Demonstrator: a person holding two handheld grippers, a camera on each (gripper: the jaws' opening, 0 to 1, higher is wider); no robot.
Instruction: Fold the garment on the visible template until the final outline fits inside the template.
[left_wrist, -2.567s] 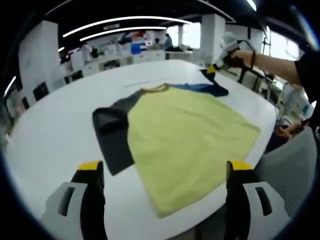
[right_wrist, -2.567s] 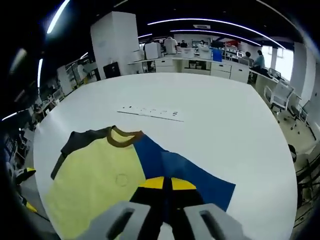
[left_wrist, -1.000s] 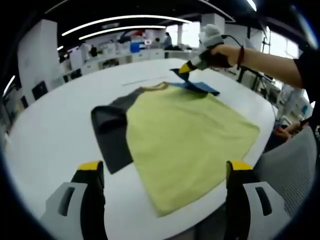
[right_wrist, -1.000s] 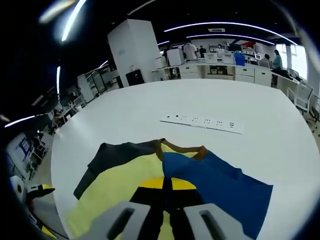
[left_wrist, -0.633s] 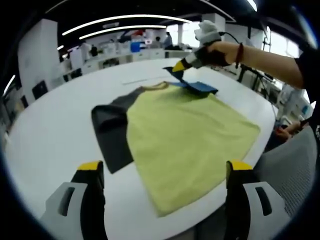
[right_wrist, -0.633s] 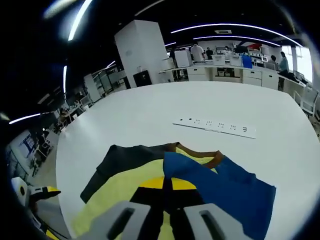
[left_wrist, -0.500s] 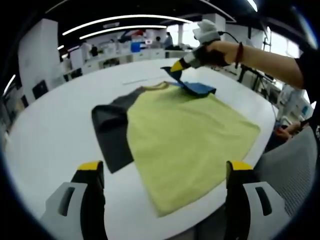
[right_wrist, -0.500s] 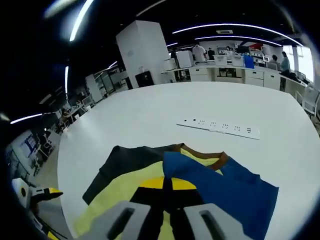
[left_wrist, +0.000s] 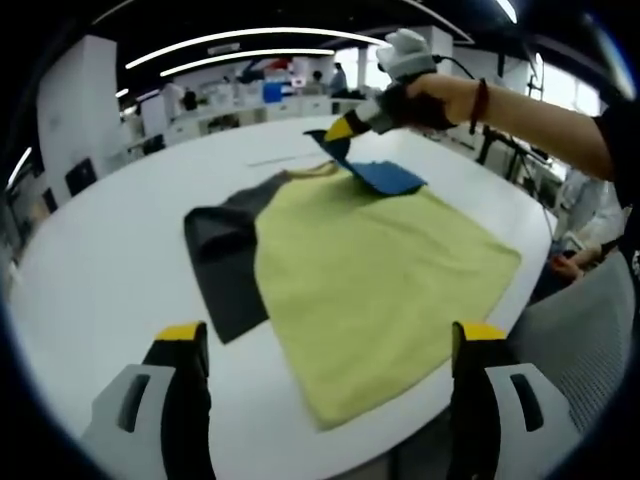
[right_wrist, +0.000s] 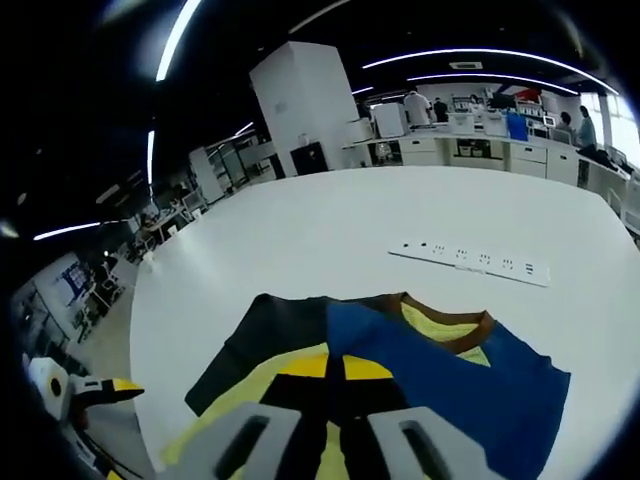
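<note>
A T-shirt lies flat on the white table (left_wrist: 100, 240), with a yellow body (left_wrist: 370, 270), a dark grey sleeve (left_wrist: 222, 262) and a brown collar (right_wrist: 452, 320). Its blue sleeve (left_wrist: 385, 176) is lifted and folded back over the chest near the collar. My right gripper (left_wrist: 338, 128) is shut on the edge of that sleeve, held by a hand above the shirt's far side. In the right gripper view the shut gripper (right_wrist: 330, 368) pinches the blue sleeve (right_wrist: 440, 385) above the yellow body. My left gripper (left_wrist: 328, 338) stands wide open at the near table edge, holding nothing.
A white power strip (right_wrist: 470, 262) lies on the table beyond the collar. A grey chair (left_wrist: 590, 330) stands at the table's right side, under the person's arm (left_wrist: 540, 115). My left gripper (right_wrist: 95, 390) pokes in at the lower left. Desks and people fill the far room.
The right gripper has carried the blue sleeve up and leftward over the shirt, from the table beside it toward the collar and grey sleeve. The left gripper has stayed still and open.
</note>
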